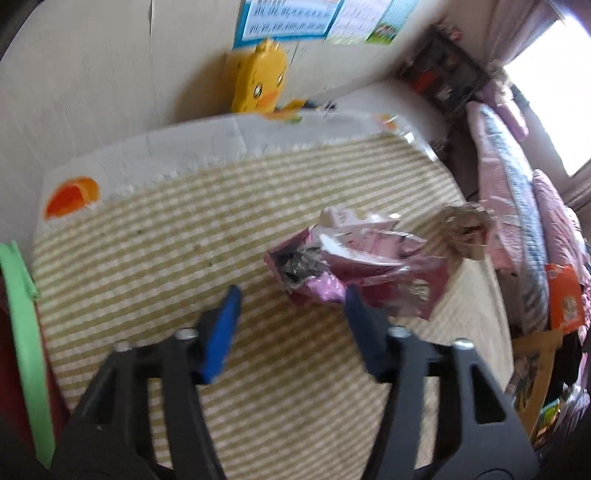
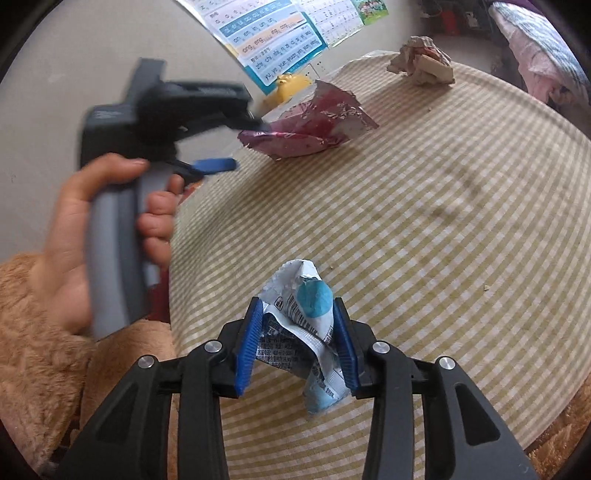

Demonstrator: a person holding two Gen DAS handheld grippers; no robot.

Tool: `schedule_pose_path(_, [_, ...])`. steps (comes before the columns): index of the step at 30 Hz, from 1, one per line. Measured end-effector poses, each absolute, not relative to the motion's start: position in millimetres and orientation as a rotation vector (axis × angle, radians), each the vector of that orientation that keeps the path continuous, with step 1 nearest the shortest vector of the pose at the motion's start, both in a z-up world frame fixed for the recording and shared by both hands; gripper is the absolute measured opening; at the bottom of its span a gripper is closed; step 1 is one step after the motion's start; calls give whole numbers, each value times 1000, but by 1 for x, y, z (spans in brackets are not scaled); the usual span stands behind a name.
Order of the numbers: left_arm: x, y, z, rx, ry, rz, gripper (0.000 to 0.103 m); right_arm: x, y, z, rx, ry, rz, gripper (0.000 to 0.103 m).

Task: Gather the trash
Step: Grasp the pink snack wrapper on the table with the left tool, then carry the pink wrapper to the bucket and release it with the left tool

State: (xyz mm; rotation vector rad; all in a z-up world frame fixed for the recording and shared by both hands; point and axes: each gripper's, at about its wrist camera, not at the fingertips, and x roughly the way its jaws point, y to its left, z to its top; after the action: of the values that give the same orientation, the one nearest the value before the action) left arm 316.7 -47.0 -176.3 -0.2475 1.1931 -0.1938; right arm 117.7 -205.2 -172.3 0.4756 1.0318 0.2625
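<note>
Clamped between the blue pads of the right gripper [image 2: 297, 347]: a crumpled white-and-blue wrapper [image 2: 310, 332], lifted off the striped cloth of the tabletop [image 2: 443, 221]. Further back on the same cloth, a torn pink foil packet [image 1: 354, 266], lying flat with its silver lining exposed. Just short of that packet, the left gripper [image 1: 291, 299], jaws apart and nothing pressed between them, one finger close beside the near edge of the foil, contact impossible to judge through the blur. Seen from the right wrist, a bare hand [image 2: 74, 236] wrapped around the grey handle of that left tool, a fuzzy tan sleeve [image 2: 33, 354] at the wrist. Toward the far rim of the cloth, a ball of crumpled brownish paper [image 1: 467, 232], well apart from both grippers. Against the wall behind the tabletop, a yellow duck toy [image 1: 262, 77] under a blue-bordered chart [image 1: 288, 18]. At the right of the left-wrist view, a heap of pink bedding [image 1: 517, 206].
</note>
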Motion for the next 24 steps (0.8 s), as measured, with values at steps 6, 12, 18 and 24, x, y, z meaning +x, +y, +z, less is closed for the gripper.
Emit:
schedule_pose_path(6, [296, -33, -176, -296, 1201, -193, 16, 119, -211, -174, 513, 1029, 258, 37])
schedule_pose_path(12, [252, -8, -148, -288, 1126, -211, 15, 119, -207, -172, 481, 1025, 248, 37])
schedule_pose_path(18, [208, 20, -114, -231, 987, -178, 15, 114, -202, -170, 437, 1020, 204, 37])
schedule_pose_path(24, [170, 36, -98, -147, 904, -140, 15, 108, -199, -161, 396, 1009, 173, 37])
